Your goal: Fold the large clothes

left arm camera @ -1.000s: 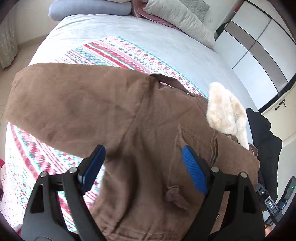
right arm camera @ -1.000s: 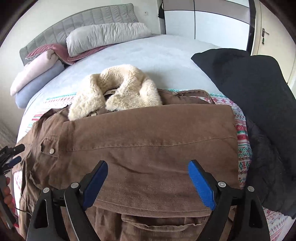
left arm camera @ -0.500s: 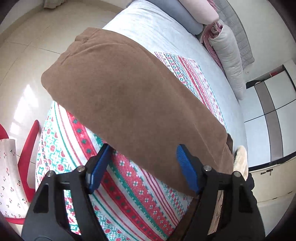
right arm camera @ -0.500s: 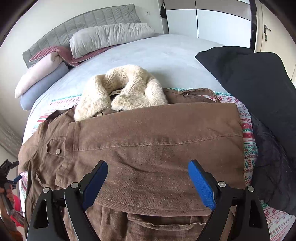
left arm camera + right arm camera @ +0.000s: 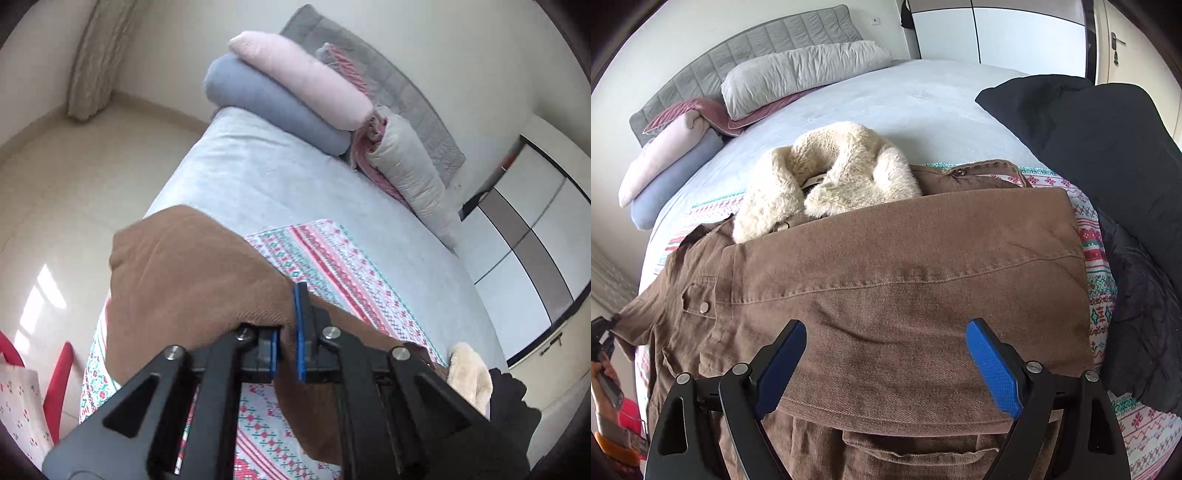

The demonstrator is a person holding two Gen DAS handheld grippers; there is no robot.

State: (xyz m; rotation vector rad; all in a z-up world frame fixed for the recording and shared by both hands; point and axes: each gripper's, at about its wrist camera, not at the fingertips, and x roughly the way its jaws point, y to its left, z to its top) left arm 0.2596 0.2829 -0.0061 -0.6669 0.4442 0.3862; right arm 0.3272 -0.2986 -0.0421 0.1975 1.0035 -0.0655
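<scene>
Brown cloth is filling the near part of both views: the jacket [image 5: 905,295] is lying spread on the patterned blanket [image 5: 1097,266] across the near end of the bed [image 5: 923,107], one sleeve [image 5: 894,254] lying folded across its body. The right tongs [image 5: 886,365] are hovering just above that folded sleeve, spread wide with nothing between the blue pads [image 5: 993,365]. The left tongs [image 5: 286,343] are pressed nearly together and pinching the other sleeve [image 5: 184,280], which is bunching up over the bed's left edge, above the blanket [image 5: 332,258]. Just beyond the folded sleeve the cream fleece collar [image 5: 831,173] is lying open. At right, a black garment [image 5: 1108,155] is lying heaped, touching the blanket's right border. Farther off, rolled pink and blue bedding [image 5: 295,92] is lying stacked beside a grey pillow [image 5: 801,74], against the quilted headboard [image 5: 738,48] at the far end
</scene>
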